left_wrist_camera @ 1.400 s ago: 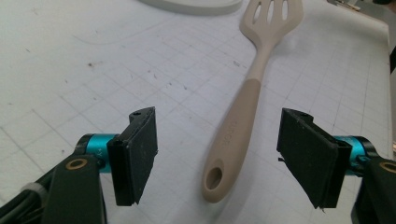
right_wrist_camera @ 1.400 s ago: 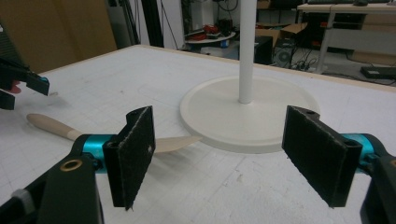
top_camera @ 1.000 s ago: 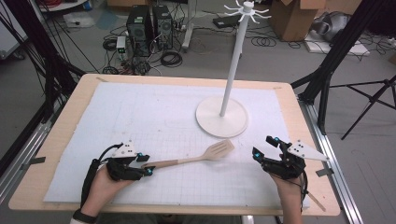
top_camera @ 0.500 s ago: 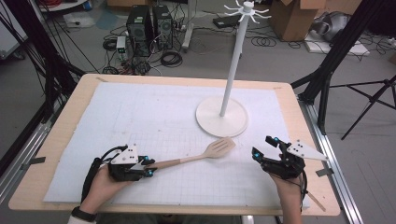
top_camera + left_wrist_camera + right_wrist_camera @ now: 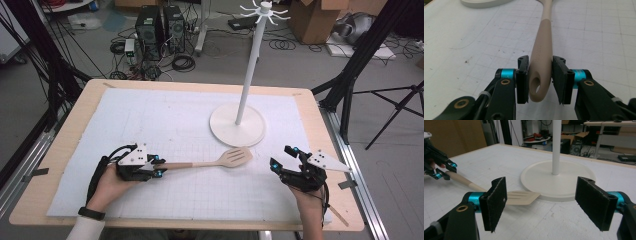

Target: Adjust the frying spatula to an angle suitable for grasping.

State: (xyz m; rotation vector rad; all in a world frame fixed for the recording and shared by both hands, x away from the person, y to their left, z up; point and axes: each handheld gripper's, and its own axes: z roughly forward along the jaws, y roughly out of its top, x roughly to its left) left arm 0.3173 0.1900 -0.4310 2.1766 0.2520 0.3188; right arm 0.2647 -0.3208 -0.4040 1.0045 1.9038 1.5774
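Your left gripper (image 5: 157, 167) has just been closing, and in the left gripper view its pads (image 5: 523, 75) now clamp the spatula (image 5: 220, 160) at the butt of the handle, right by the hanging hole. That grip looks chosen on purpose: holding the far end leaves the hole clear at the tip, which would suit hooking it on the stand (image 5: 248, 75) with its hooks up top. The hole sits just between and behind your pads, so check that it is not covered when you lift.

The spatula runs from your left gripper toward the right across the mat (image 5: 150, 115), handle in your jaws, slotted blade out ahead. The blade lies just beside the stand's round base, near its front rim; I can't tell whether it touches. In the high view the blade seems slightly off the mat, though that is hard to judge.

Your right gripper (image 5: 285, 162) waits with jaws wide apart and nothing between them. The blade is a little ahead of it and to its left, near but apart, so it is placed to steady that end if needed.
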